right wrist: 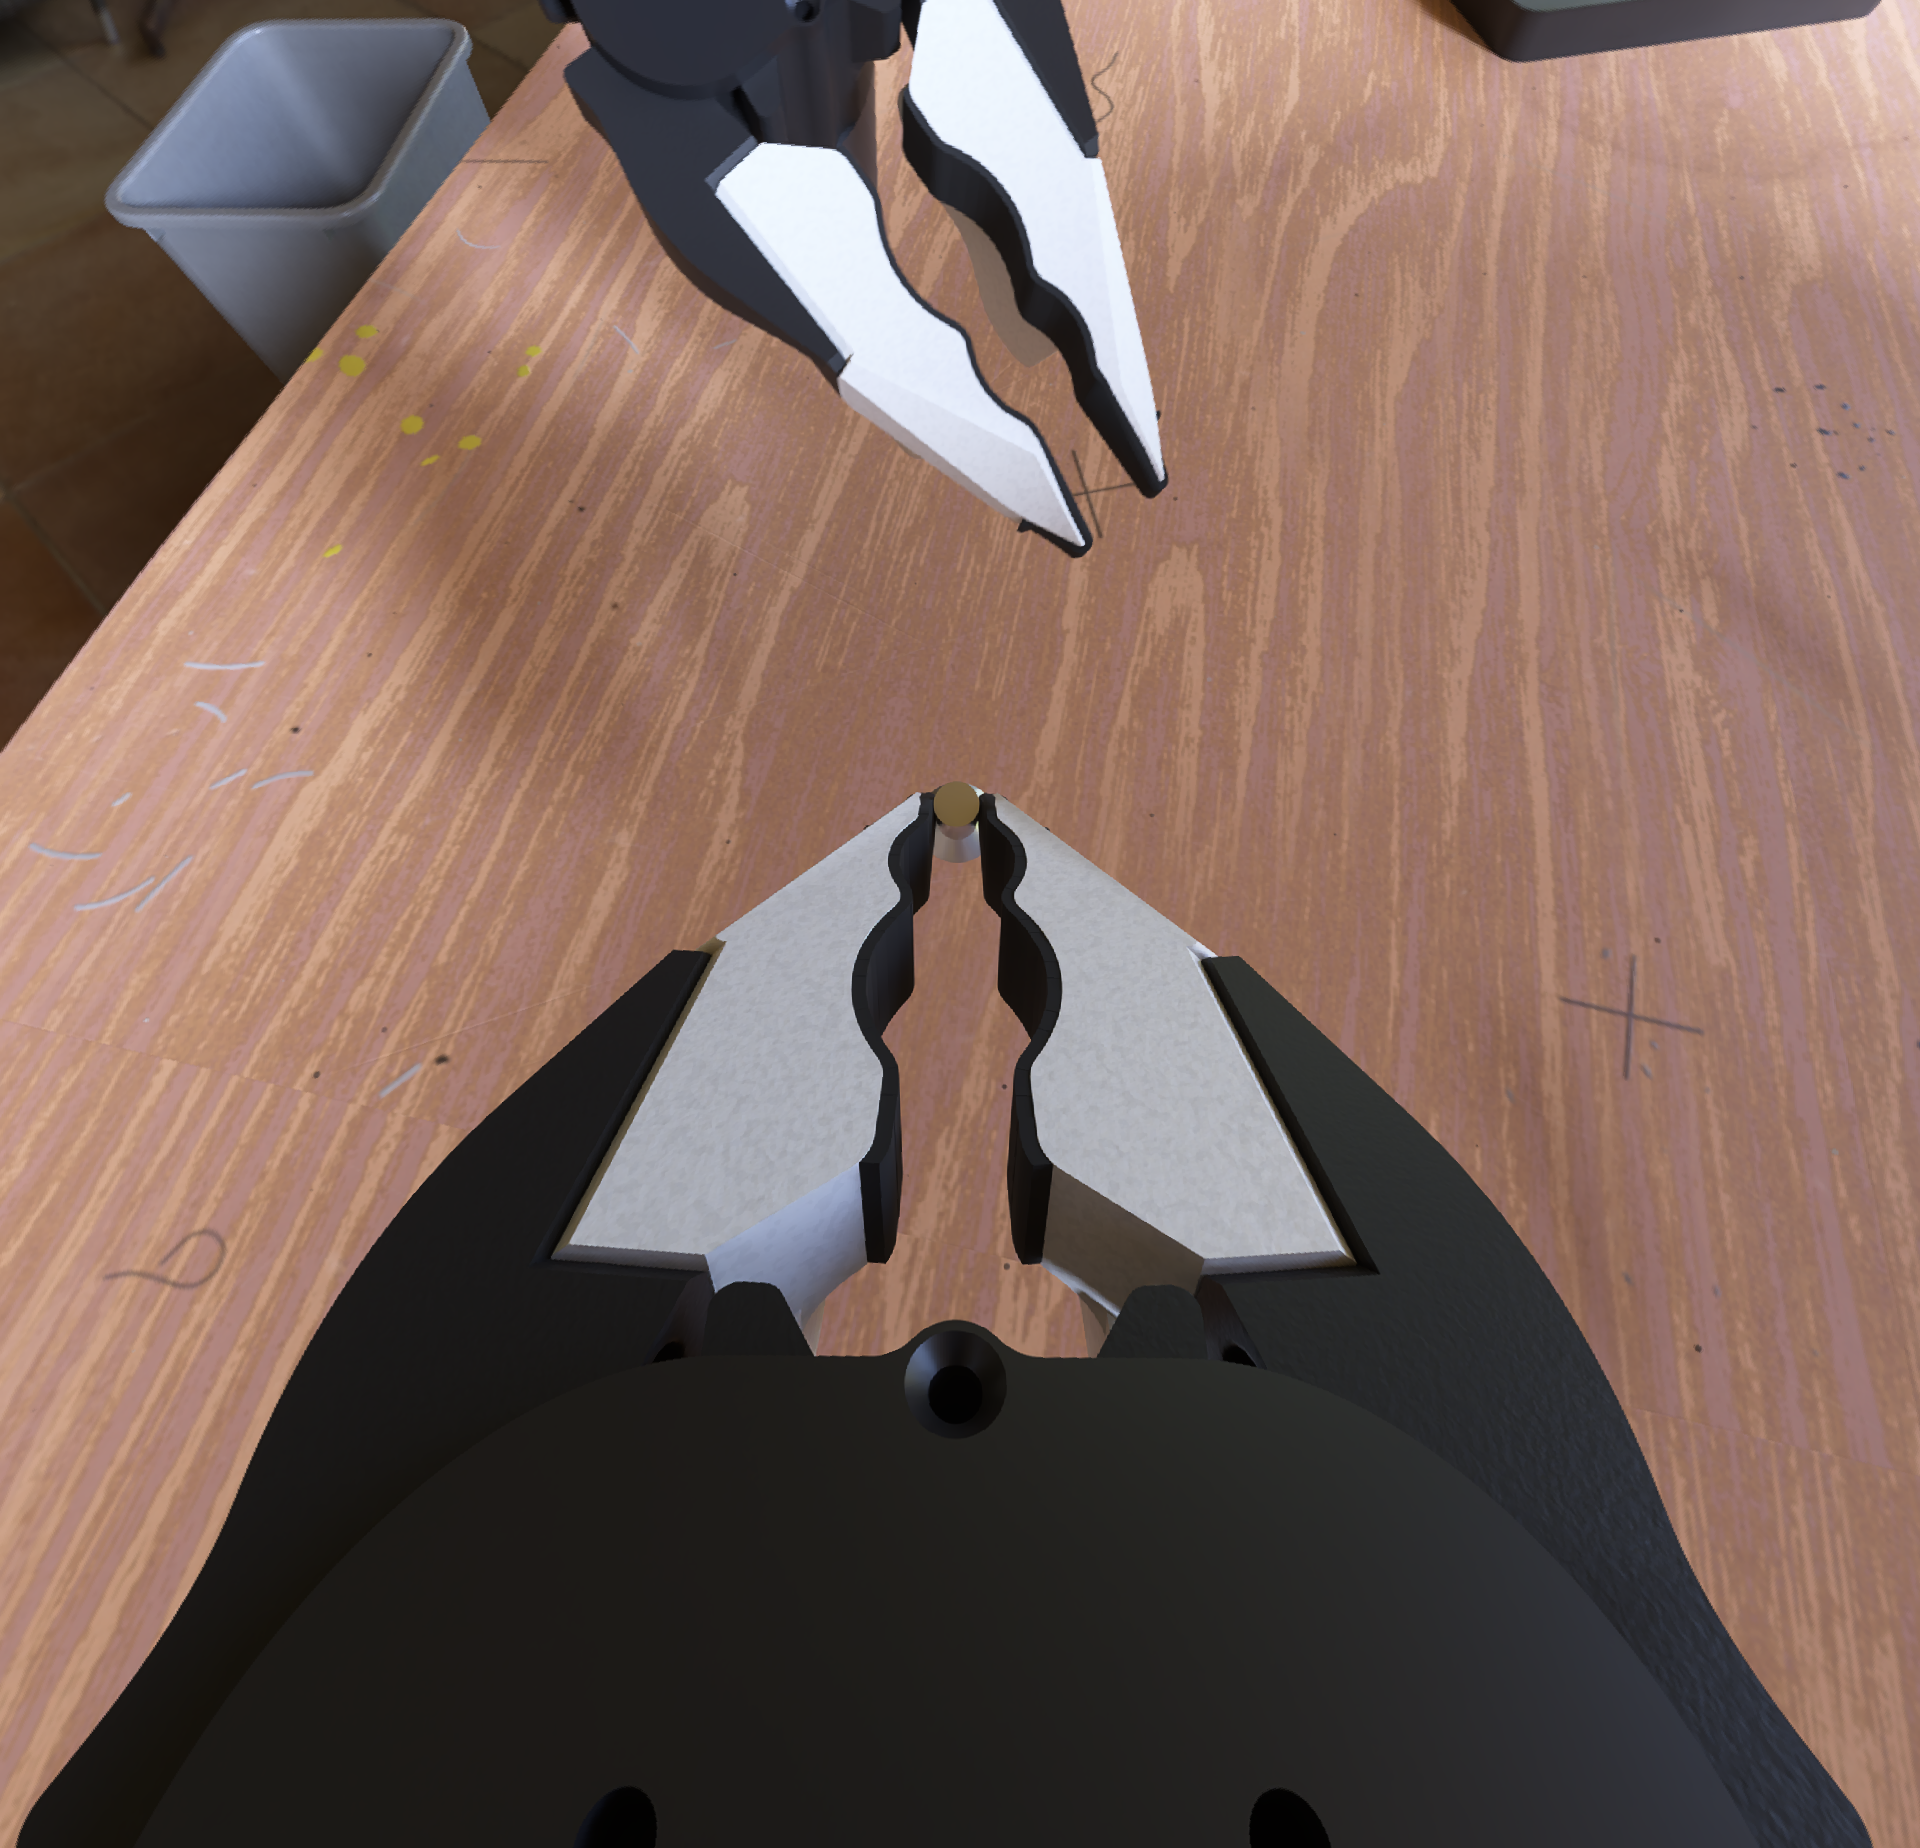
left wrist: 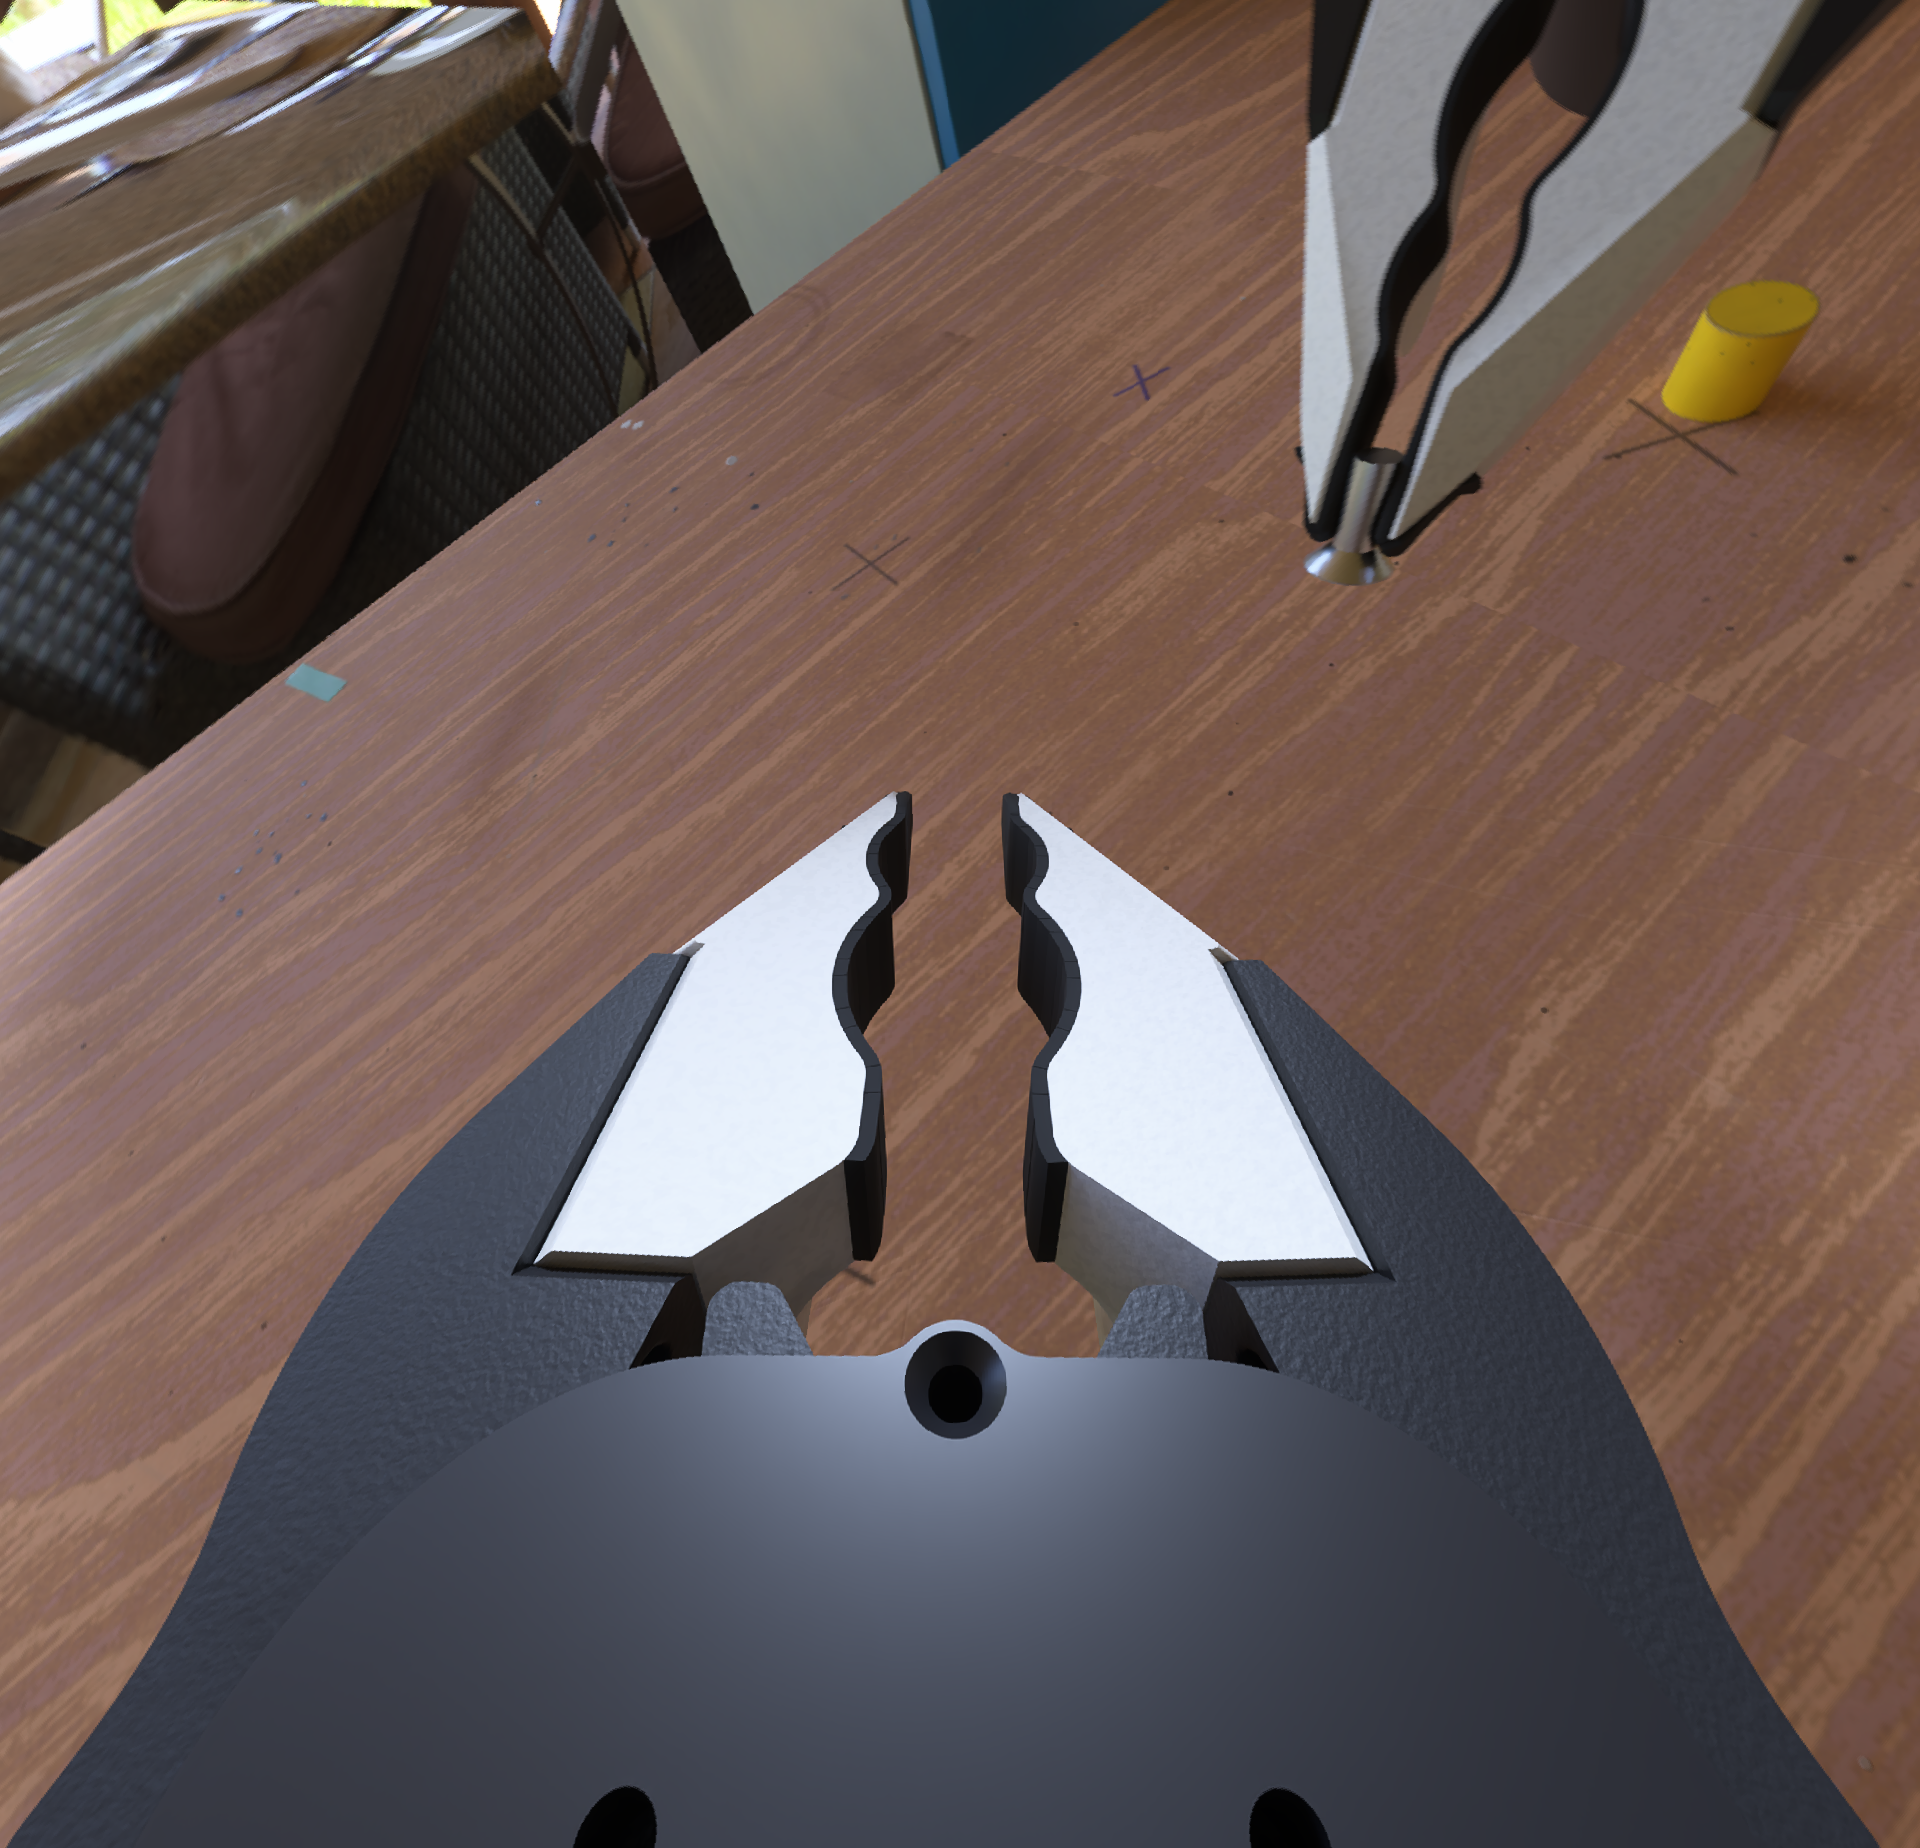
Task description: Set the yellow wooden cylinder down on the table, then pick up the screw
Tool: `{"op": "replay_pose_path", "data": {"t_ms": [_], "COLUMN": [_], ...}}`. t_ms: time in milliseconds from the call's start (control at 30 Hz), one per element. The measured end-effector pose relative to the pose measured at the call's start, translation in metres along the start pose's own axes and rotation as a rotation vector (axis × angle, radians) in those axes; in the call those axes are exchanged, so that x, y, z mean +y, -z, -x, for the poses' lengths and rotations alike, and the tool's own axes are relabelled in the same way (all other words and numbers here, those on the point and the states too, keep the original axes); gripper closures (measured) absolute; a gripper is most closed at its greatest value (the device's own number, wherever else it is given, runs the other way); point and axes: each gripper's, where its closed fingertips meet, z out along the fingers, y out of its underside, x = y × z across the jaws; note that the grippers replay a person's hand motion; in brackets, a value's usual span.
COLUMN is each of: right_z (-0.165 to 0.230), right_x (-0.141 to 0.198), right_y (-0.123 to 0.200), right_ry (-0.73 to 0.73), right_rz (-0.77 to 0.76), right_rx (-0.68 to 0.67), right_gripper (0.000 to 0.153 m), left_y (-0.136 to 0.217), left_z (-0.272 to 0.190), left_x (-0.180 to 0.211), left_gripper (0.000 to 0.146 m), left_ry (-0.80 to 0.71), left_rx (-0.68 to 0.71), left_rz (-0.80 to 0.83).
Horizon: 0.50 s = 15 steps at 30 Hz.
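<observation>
The screw (left wrist: 1356, 520) stands head-down on the worktop (left wrist: 1039, 655), its flared head touching the wood and its shank upright between the tips of the right claw (left wrist: 1371, 510). In the right wrist view the screw (right wrist: 956, 809) shows end-on as a small round face pinched at the very tips of the right claw (right wrist: 956, 811), whose two fingers are closed against the shank.

The yellow wooden cylinder (left wrist: 1740, 349) stands on the worktop near the right claw, apart from it and free of any grip. A pencilled cross (left wrist: 1671, 437) lies just beside its base.

The left claw (left wrist: 956, 811) hangs above bare wood, well apart from the screw, its fingers parted with a narrow gap and nothing between them. The right wrist view shows the left claw (right wrist: 1122, 515) tilted down toward the worktop (right wrist: 1455, 655), tips separated.

A grey bin (right wrist: 296, 167) stands beside the worktop edge. A dark tray (right wrist: 1662, 1) sits at the far corner.
</observation>
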Motion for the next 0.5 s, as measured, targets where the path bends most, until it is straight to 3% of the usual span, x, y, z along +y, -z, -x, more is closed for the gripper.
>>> {"op": "replay_pose_path", "data": {"t_ms": [500], "right_z": [-0.004], "right_x": [0.005], "right_y": [-0.003], "right_ry": [-0.003], "right_rz": [-0.009], "right_rx": [0.007], "right_gripper": [0.145], "left_y": [-0.008], "left_z": [-0.019], "left_x": [-0.003], "left_gripper": [0.129], "left_ry": [-0.071], "left_rx": [0.047], "left_rz": [-0.033]}}
